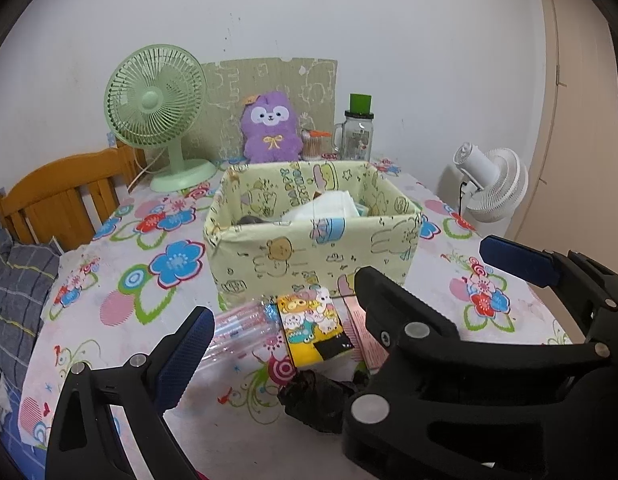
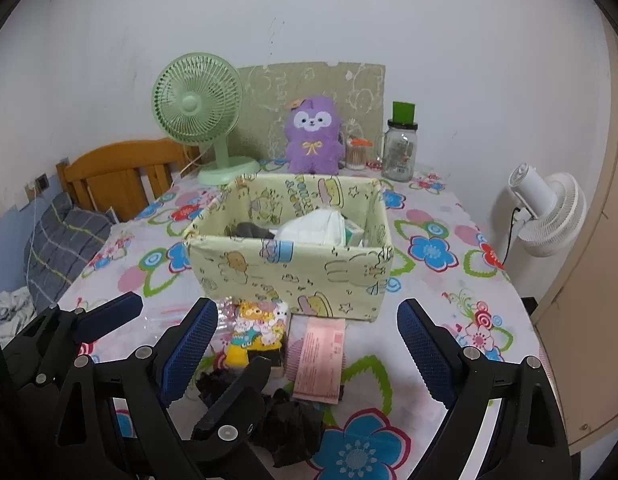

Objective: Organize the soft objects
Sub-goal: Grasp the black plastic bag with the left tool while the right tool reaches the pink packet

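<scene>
Table (image 2: pixel 449 304): floral cloth, fills lower view.
Fabric box (image 2: pixel 293 276): centre, open top; white soft item (image 2: pixel 315 228) + dark cloth inside.
Right gripper (image 2: pixel 309 344): jaws spread wide, nothing between pads; 6 o'clock of box.
Left gripper (image 1: pixel 277 344): jaws apart, empty.
Cartoon pack (image 2: pixel 261 332): 7 o'clock of box, touching pink packet (image 2: pixel 319 360).
Black crumpled item (image 2: pixel 289 428): 6 o'clock of pack.

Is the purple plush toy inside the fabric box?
No, the purple plush toy stands on the table behind the fabric box, against the wall.
</scene>
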The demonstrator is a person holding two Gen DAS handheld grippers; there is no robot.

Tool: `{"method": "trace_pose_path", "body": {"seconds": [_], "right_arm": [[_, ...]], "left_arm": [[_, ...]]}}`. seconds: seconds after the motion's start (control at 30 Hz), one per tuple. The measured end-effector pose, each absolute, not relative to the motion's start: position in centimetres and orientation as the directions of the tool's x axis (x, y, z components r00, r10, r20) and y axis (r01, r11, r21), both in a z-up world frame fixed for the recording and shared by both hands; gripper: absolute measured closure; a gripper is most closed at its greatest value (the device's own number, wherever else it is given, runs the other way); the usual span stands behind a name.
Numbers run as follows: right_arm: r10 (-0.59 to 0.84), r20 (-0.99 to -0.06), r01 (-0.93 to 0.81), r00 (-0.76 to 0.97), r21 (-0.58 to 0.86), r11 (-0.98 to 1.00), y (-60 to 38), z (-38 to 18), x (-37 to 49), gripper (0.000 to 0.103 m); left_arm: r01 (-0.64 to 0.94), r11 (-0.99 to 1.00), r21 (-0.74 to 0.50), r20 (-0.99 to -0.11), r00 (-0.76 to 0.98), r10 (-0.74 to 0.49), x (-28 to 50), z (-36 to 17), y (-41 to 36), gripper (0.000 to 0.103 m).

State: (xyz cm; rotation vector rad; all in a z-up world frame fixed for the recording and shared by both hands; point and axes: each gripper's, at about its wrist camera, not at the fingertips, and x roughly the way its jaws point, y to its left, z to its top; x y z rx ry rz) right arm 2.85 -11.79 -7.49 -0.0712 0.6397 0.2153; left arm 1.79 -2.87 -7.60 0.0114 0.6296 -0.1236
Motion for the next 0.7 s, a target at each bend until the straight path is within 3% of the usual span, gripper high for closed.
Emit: {"method": "trace_pose_path", "body": {"seconds": [0.7], "right_arm": [[0.153,-0.668,-0.194,0.729,0.013,0.981,-13.1,-11.9,3.2,0.01]], "left_arm": [[0.15,0.987,-0.052,-0.654,0.742,-0.147,2.5,-11.9,-4.1,0.004]]}}
